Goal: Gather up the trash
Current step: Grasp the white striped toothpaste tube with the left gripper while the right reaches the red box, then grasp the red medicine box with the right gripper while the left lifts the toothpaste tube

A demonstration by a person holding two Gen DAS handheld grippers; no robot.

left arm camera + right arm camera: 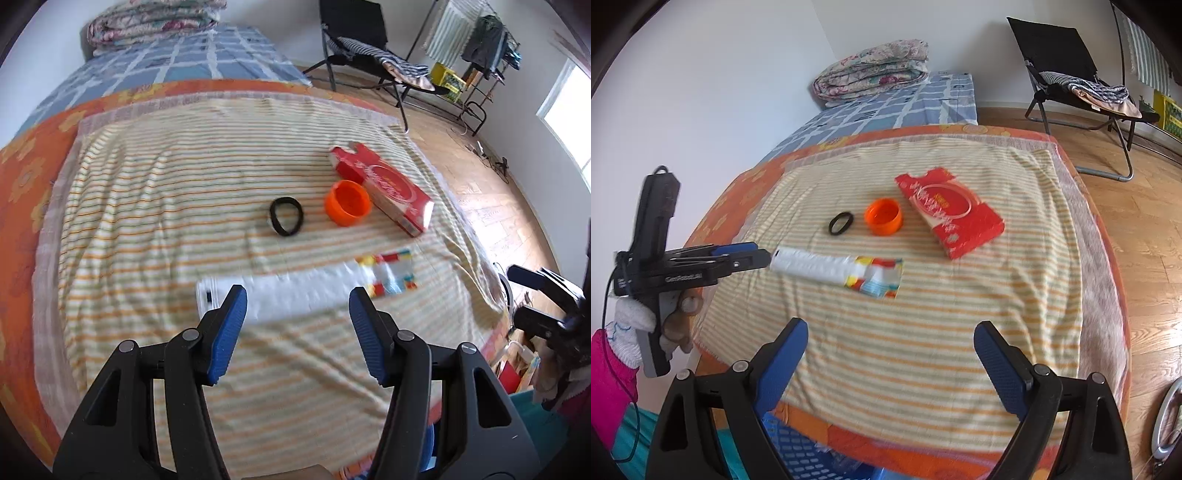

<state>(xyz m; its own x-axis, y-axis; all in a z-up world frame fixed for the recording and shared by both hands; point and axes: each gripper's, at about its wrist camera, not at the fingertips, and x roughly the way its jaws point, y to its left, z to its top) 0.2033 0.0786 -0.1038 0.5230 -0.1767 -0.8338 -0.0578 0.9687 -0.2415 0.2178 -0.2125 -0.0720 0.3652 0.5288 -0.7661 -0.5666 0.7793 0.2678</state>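
Observation:
Trash lies on a striped towel (923, 350) spread over the bed. A white wrapper with a colourful printed end (306, 291) (834, 271) is nearest. Behind it are a black ring (286, 216) (841, 223), an orange cap (347, 203) (883, 216) and a red carton (384, 188) (949, 216). My left gripper (298, 291) hangs open just above the white wrapper's near side, nothing between its pads. In the right wrist view the left gripper (764, 254) points at the wrapper's left end. My right gripper (892, 325) (517, 295) stands wide open over the towel's near part, holding nothing.
A blue slatted basket (798, 450) sits below the bed's near edge. Folded quilts (875, 70) lie at the bed's far end. A black folding chair (1071, 74) with cloth on it stands on the wooden floor to the right, and a clothes rack (480, 55) stands beyond it.

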